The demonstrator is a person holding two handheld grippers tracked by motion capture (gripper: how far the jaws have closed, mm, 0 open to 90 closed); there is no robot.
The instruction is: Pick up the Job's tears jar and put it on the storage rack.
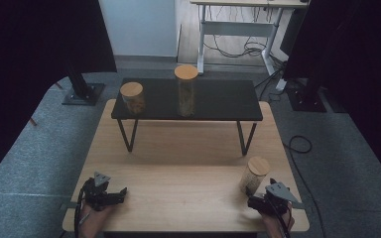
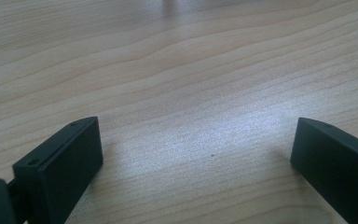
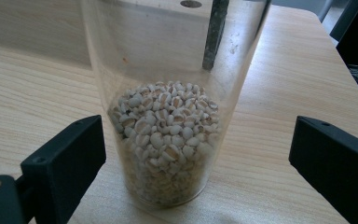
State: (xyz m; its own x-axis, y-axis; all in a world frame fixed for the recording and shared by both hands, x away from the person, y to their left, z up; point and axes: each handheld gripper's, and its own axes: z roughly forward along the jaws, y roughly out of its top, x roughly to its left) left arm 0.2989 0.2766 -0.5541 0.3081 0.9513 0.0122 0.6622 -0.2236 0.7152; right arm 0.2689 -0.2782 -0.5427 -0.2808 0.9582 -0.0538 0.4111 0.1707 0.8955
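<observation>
Three clear jars with wooden lids here. On the black shelf [image 1: 218,99] standing on the wooden surface [image 1: 178,183], there's a short jar [image 1: 132,97] at the left end with something yellowish-brown inside, can't tell what exactly. Just right of it, around the middle of the shelf, sits a tall jar [image 1: 186,90], also with yellowish stuff in it.

The third jar [image 1: 254,175] stands upright down on the surface near the front right corner. The right gripper view gets a good look at it: the bottom part holds small pale roundish grains [image 3: 165,135], something like barley, and the upper part of the glass is empty.

Left tongs [image 1: 121,192] are low at the front left of the surface, pointing right, held from below by a hand [image 1: 93,218]. Jaws are spread wide with just bare wood between them, nothing gripped.

Right tongs [image 3: 198,154] are at the front right, hand [image 1: 277,223] coming in from the bottom edge. Jaws spread wide on either side of the grain jar, not touching the glass, so the jar sits loose between them.
</observation>
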